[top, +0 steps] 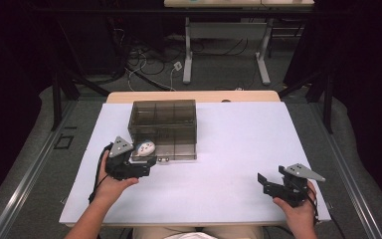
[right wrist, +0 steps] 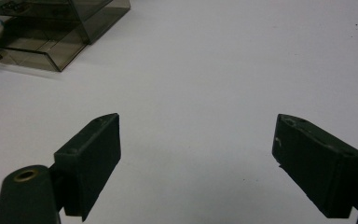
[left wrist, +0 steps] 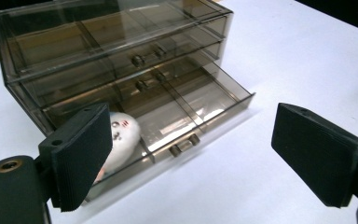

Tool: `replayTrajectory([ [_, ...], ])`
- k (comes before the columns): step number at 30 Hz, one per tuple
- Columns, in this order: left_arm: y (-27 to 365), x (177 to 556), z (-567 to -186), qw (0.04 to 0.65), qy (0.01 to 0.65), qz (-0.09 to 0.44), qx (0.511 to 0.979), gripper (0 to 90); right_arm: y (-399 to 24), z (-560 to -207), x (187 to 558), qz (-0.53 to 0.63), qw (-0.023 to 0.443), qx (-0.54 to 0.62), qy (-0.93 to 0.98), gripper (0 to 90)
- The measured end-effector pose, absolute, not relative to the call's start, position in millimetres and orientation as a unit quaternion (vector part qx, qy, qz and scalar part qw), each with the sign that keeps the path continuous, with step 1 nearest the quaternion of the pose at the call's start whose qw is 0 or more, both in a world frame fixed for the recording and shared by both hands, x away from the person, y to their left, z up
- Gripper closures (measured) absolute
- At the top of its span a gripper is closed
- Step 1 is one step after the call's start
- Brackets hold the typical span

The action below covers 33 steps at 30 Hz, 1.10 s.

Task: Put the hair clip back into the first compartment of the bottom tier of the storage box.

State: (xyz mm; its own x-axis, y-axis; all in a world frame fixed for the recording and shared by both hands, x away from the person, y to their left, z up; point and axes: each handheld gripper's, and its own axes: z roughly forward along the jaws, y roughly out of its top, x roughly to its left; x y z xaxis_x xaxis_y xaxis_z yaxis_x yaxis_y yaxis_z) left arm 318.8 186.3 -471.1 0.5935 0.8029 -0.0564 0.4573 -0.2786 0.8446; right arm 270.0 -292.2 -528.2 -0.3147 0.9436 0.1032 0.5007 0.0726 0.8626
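Note:
A smoky see-through drawer box (top: 163,115) stands on the white table (top: 243,144), left of the middle. Its bottom drawer (left wrist: 205,100) is pulled out toward me. A white egg-shaped toy (left wrist: 121,137) with a small face lies in the drawer's left compartment. My left gripper (top: 148,160) hovers just in front of the drawer's left end, near the toy (top: 144,147). It is open, with nothing between the pads (left wrist: 81,158). Far to the right, near the table's front edge, my right gripper (top: 264,182) is open over bare table and holds nothing.
The upper drawers (left wrist: 140,58) of the box are pushed in, with small knobs on their fronts. Bare white table lies between the two grippers. Beyond the table's far edge are another table's legs (top: 188,55) and cables on the floor.

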Motion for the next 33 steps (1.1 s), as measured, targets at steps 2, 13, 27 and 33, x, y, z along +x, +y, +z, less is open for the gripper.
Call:
replayTrajectory([
  [2,186,315,-471,0.444,0.405,0.192,0.776,12.4,-292,-529,270,0.433,0.257,0.525,0.686,15.0],
  [13,194,290,-467,0.465,0.403,0.19,0.765,10.0,-292,-529,270,0.44,0.261,0.525,0.681,15.0],
  [27,225,266,-464,0.494,0.439,0.206,0.722,0.5,-292,-528,269,0.432,0.256,0.526,0.686,15.0],
  [33,236,265,-467,0.491,0.454,0.209,0.714,0.5,-291,-528,269,0.435,0.256,0.526,0.684,15.0],
])
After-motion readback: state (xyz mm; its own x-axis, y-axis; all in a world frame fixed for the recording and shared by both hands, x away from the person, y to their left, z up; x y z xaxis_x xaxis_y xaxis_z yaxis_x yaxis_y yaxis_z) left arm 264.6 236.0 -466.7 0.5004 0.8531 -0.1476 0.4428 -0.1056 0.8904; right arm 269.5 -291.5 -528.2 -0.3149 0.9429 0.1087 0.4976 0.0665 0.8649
